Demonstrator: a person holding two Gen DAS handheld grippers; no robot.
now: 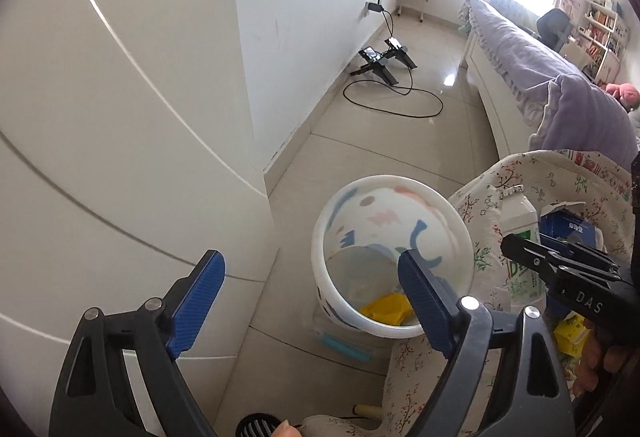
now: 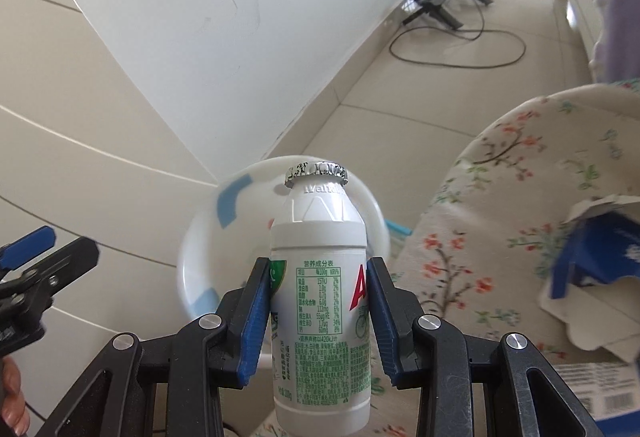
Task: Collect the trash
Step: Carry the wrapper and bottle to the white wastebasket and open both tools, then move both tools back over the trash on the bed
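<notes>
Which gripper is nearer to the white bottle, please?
Right. The right gripper is shut on the bottle, fingers pressing its sides. The left gripper is open and apart from it, over by the bin.

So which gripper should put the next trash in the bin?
Probably the right gripper: it is already shut on the white bottle, with the bin just beyond it. The left gripper is open and holds nothing.

A white bottle (image 2: 319, 285) with green print and a foil cap stands upright over the white bin (image 1: 390, 257), where a yellow scrap (image 1: 386, 309) lies.
</notes>
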